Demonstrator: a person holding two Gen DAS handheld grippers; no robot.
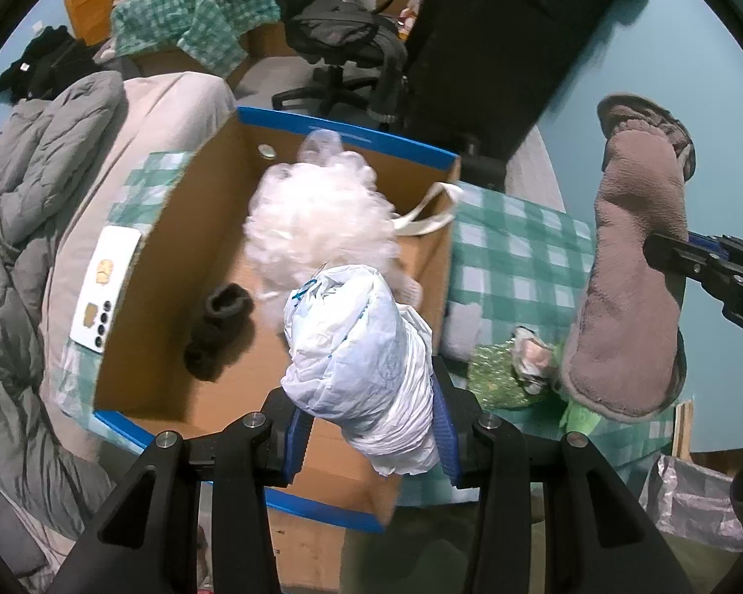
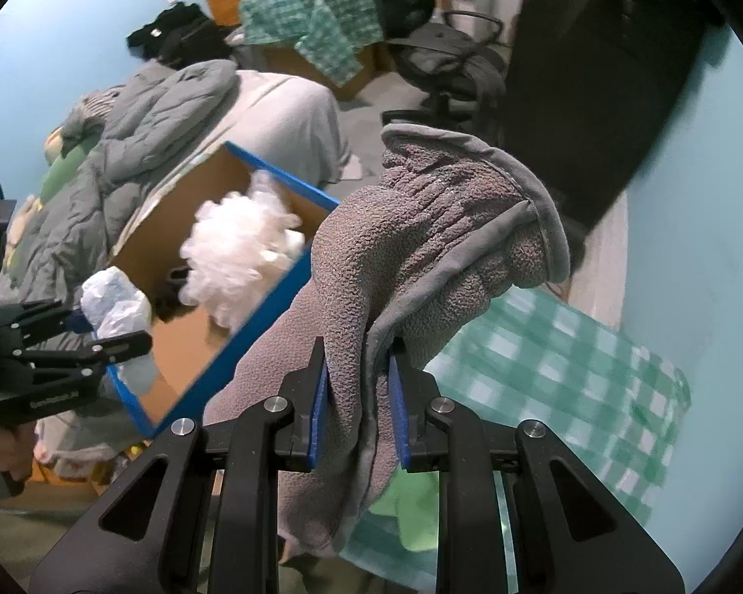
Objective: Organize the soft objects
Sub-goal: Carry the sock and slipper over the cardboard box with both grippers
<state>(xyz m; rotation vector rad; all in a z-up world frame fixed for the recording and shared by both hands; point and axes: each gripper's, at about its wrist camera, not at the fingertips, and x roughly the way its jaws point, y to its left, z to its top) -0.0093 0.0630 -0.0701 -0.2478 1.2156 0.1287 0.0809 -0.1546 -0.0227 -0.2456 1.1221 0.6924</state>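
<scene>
Hovering over the near end of the box (image 1: 208,227), the left gripper (image 1: 366,425) is clamped on a crumpled white bag (image 1: 356,346), its blue pads pressed into the bundle from both sides with the jaws partly closed around its bulk. Off to the right, the right gripper (image 2: 359,406) is pinched nearly shut on a grey fleece mitt (image 2: 421,227), which hangs beside the box over the checked cloth (image 2: 569,361), not yet above the opening.

Inside the box, white stuffing (image 1: 317,218) is piled toward the far right and a dark sock (image 1: 218,331) lies on the floor at the left; bare cardboard is seen between them and along the near wall. A white strap (image 1: 431,208) is draped over the right wall.

The step in hand is judged to be the drop of both soft things into the box. The bag is best carried a little further in, so that its whole bulk clears the blue near rim (image 1: 322,500) before the jaws are opened; released at the edge, it could be tipped out onto the floor. The bare patch beside the sock is the likeliest place for it. The mitt is long and floppy, so it is better lifted over the right wall with its dangling end clear, then lowered into the space left over. The two grippers are kept apart if the drops are made one at a time, the bag first. The fluffy stuffing is best not brushed, since it is easily dragged out by a passing finger.
</scene>
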